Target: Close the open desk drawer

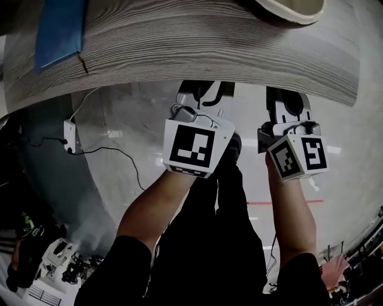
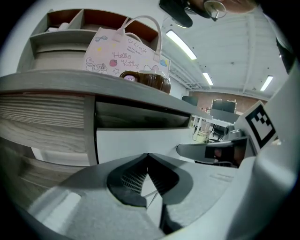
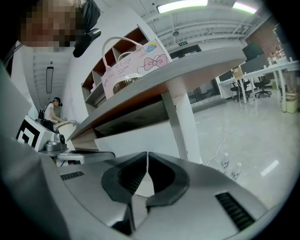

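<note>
The white drawer front (image 2: 136,143) hangs under the grey wood desk top (image 1: 209,48), with a dark gap above it. My left gripper (image 2: 148,154) is shut and empty, its tips pointing straight at the white panel and close to it. My right gripper (image 3: 147,153) is also shut on nothing and faces the same drawer front (image 3: 140,136) near the white desk leg (image 3: 180,122). In the head view both marker cubes, left (image 1: 194,146) and right (image 1: 299,155), sit side by side just below the desk edge. Whether the tips touch the panel I cannot tell.
A pink handbag (image 2: 126,54) and a shelf unit (image 2: 61,28) stand on the desk. A blue sheet (image 1: 60,30) and a white bowl (image 1: 290,9) lie on top too. A power strip with cables (image 1: 70,136) and two bottles (image 3: 229,166) sit on the floor.
</note>
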Demonstrator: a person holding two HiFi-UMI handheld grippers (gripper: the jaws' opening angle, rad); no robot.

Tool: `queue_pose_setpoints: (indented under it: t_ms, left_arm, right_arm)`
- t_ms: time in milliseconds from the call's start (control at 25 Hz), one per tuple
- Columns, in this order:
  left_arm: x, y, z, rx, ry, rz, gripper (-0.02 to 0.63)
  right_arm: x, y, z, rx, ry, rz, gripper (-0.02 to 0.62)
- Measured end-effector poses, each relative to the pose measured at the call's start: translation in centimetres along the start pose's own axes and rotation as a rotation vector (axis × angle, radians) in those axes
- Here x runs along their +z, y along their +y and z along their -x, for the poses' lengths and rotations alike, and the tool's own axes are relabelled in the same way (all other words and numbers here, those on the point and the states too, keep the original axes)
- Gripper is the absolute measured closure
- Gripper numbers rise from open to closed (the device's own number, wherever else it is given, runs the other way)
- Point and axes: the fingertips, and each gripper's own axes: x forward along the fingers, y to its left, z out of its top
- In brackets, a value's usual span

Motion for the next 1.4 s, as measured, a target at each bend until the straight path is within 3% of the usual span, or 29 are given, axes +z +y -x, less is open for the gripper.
queue_pose_setpoints:
  t_ms: [360,600,960,1120,1240,1400]
  left_arm:
    - [0.8,-0.9,1.4,0.007,-0.023,0.003,0.597]
    - [3.5,-3.5,6.6,-0.028,-0.053,-0.025,0.597]
    - [15.8,-9.7,22.2,-0.093,-0.081,-0.029,0.597]
    - [20.4,-11.0,29.6,-0.069,-0.05,-0.088,0.597]
    - [24.2,-12.0,34.2,-0.054,-0.102,-0.072,0.597]
    - [29.5,-13.4,39.0,-0.046,-0.188,-0.125,0.597]
  right_arm:
    - [0.4,0.7,1.2,-0.006,-0.014,0.046,0.572]
    - [1.9,5.7,5.8,0.063,0.023,0.108,0.572]
    - [11.5,17.7,19.8,0.177,0.051,0.17,0.572]
    - [16.7,21.9,25.3,0.183,0.024,0.181,0.574]
    - [20.5,24.5,28.7,0.194,-0.023,0.195,0.574]
    - [25.3,28.0,32.0,0.252,-0.099,0.227,0.574]
